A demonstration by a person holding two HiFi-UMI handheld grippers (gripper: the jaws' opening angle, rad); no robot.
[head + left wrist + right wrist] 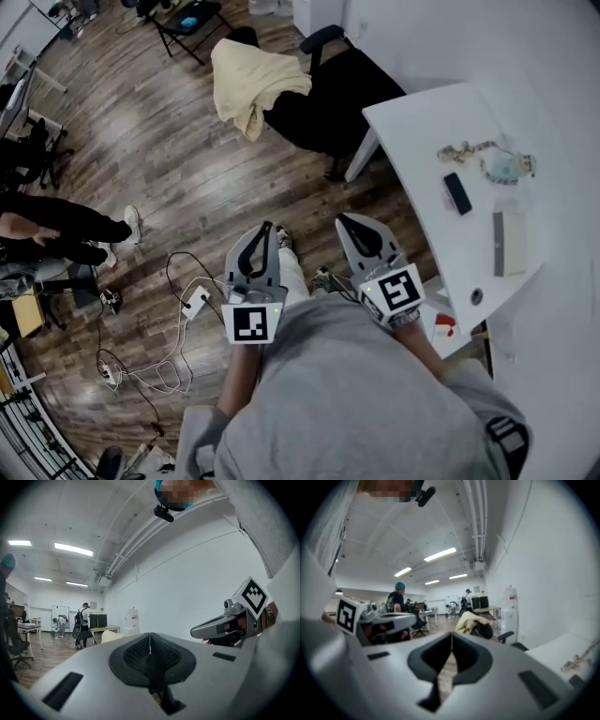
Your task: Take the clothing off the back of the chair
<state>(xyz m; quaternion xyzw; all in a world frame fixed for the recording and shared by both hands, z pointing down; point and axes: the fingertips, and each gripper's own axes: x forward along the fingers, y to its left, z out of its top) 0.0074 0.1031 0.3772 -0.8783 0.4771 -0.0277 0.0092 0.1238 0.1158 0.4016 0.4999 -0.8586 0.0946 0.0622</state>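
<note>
- Two tools, one in each hand: left tool (pixel 266 228) clenched on nothing, right tool (pixel 346 221) with its tips together, also empty.
- One pale yellow garment (pixel 251 82) hangs over the back of one black chair (pixel 330 108), far ahead, just left of the white tabletop (pixel 422 141).
- Only the head view shows one dark phone (pixel 457 193) lying there; my left tool view catches just the garment's edge.

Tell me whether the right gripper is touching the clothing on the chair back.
Apart. The head view shows bare wood floor between the right gripper and the cream clothing draped over the chair.
</note>
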